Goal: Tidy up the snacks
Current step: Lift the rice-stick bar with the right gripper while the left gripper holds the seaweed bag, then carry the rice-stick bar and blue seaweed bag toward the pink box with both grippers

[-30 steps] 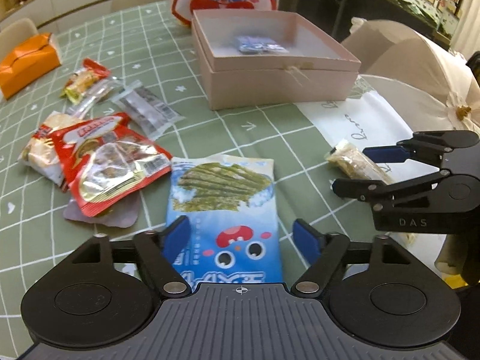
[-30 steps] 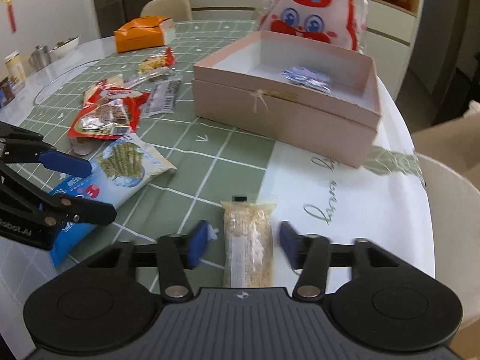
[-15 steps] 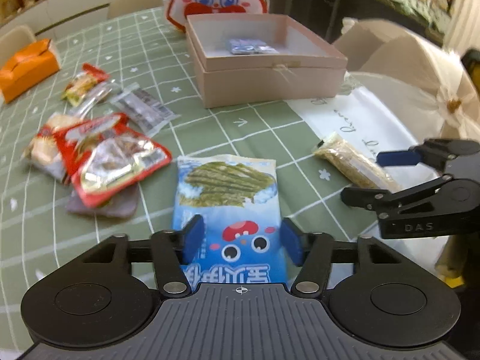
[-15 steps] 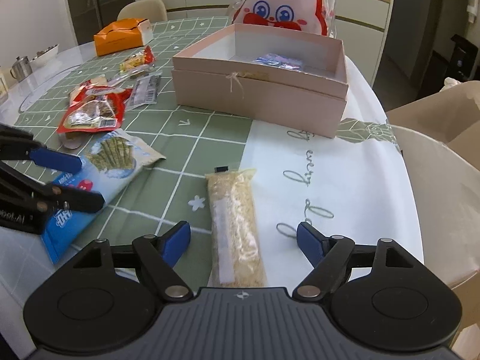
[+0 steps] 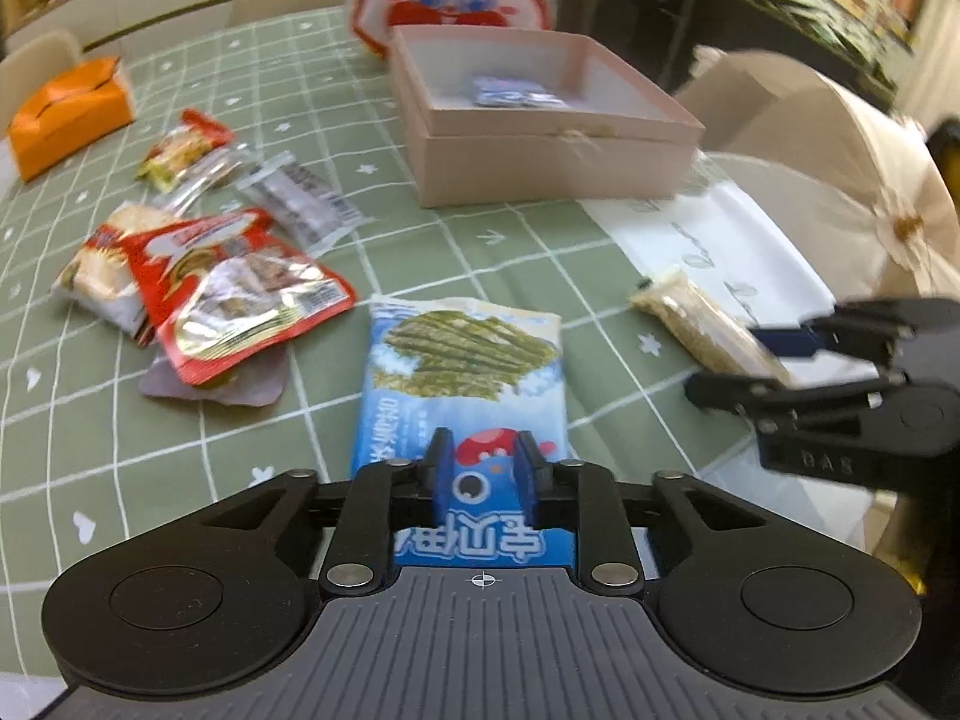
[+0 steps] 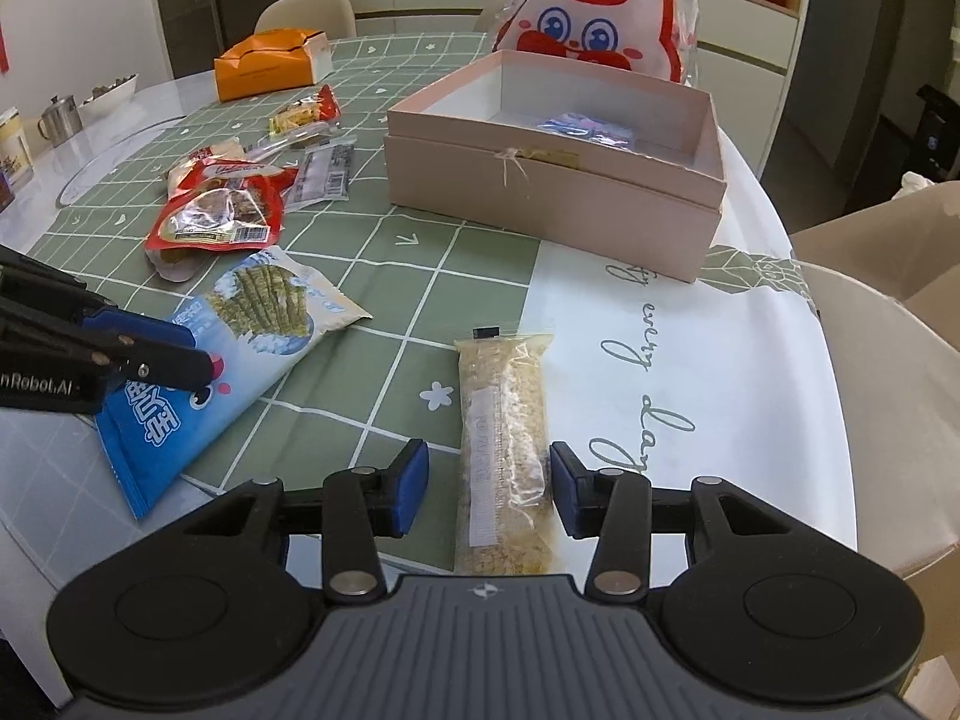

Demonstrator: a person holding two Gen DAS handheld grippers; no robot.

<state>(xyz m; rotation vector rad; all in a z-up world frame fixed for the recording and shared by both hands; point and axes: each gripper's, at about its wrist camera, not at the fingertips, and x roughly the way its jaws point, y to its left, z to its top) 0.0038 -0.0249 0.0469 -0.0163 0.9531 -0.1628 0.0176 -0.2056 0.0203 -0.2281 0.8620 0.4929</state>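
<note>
While red snack packs (image 5: 204, 294) lie at the left of the left wrist view, the left gripper (image 5: 478, 477) at bottom middle has just been closing and pinches the blue seaweed bag (image 5: 465, 360). At the right, the right gripper (image 6: 489, 480) has just been closing around the oat bar (image 6: 505, 438), not squeezing yet. The pink box (image 5: 558, 162) sits at the top.

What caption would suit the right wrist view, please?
Right gripper closing around the rice bar, pink box beyond.
</note>
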